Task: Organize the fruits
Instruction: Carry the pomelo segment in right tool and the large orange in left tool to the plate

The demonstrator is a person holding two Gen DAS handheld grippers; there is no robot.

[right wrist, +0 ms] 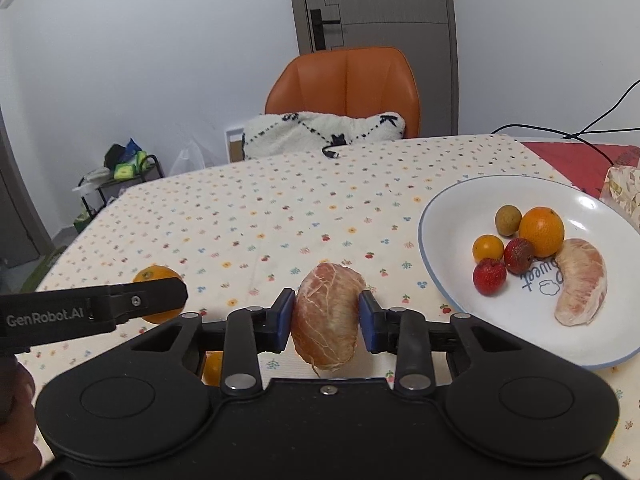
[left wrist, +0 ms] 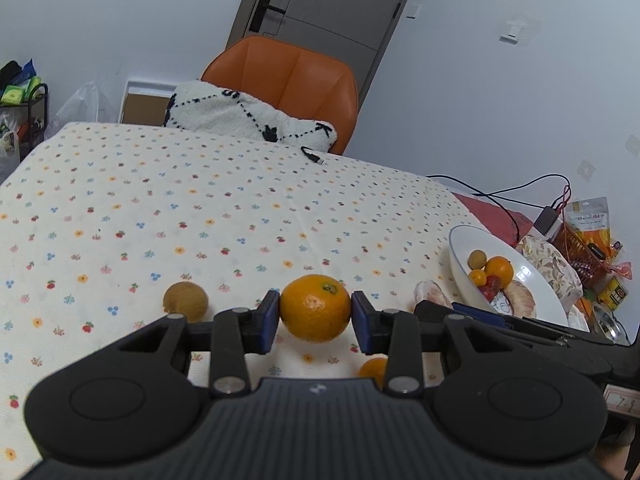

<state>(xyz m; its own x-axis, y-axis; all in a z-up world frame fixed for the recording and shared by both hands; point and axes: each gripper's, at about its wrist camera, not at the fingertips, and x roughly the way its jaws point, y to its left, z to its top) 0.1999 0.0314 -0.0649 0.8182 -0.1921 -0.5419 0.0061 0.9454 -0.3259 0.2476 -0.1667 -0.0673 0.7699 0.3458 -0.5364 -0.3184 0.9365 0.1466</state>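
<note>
My left gripper (left wrist: 315, 316) is shut on an orange (left wrist: 315, 307), held just above the flowered tablecloth. A brown kiwi (left wrist: 185, 301) lies to its left and a small orange (left wrist: 373, 370) sits below the right finger. My right gripper (right wrist: 327, 317) is shut on a peeled pomelo segment (right wrist: 328, 316). To its right stands the white plate (right wrist: 448, 216), which holds another pomelo segment (right wrist: 582, 282), an orange (right wrist: 541, 230), a small orange (right wrist: 488, 249), two red berries and a brown longan (right wrist: 508, 220). The left gripper's arm (right wrist: 96, 312) crosses the right wrist view, with its orange (right wrist: 154, 276) behind it.
An orange chair (right wrist: 348, 88) with a white cushion (right wrist: 320, 132) stands at the table's far edge. A black cable end (left wrist: 314, 156) lies on the cloth. Snack packets, a red cloth and cables crowd the right side (left wrist: 588, 240). A hand (right wrist: 16, 420) shows at lower left.
</note>
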